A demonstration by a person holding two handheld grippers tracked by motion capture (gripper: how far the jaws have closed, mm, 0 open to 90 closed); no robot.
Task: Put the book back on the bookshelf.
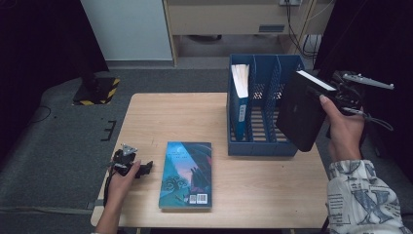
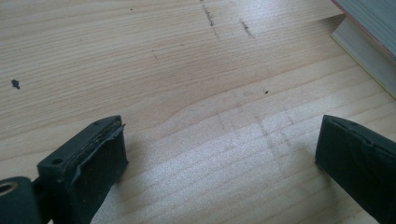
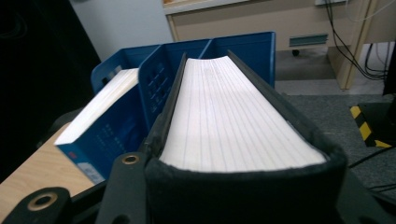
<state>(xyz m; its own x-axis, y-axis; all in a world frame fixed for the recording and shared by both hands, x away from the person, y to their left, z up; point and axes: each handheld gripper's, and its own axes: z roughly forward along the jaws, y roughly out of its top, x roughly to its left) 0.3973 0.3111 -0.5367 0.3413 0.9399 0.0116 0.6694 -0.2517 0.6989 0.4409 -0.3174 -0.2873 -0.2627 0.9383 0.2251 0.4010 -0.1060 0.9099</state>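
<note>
Black book (image 1: 301, 113): pinched in right gripper (image 1: 341, 95), tilted above right slot of blue file rack (image 1: 263, 146). Advice: square upright, lower slowly. Left gripper (image 2: 219, 154): spread, idle on table (image 1: 146, 112).

Black book (image 3: 233, 116) hides the right tool's jaws — its cover unseen

Rack (image 1: 263, 146) at table (image 1: 146, 112) back right, 1 book (image 1: 239, 97) upright in its left slot. 2nd book (image 1: 186, 173) flat front centre. 3rd book (image 1: 302, 109) tilted, at rack's right end. Left gripper (image 1: 146, 168) left of flat book.
</note>
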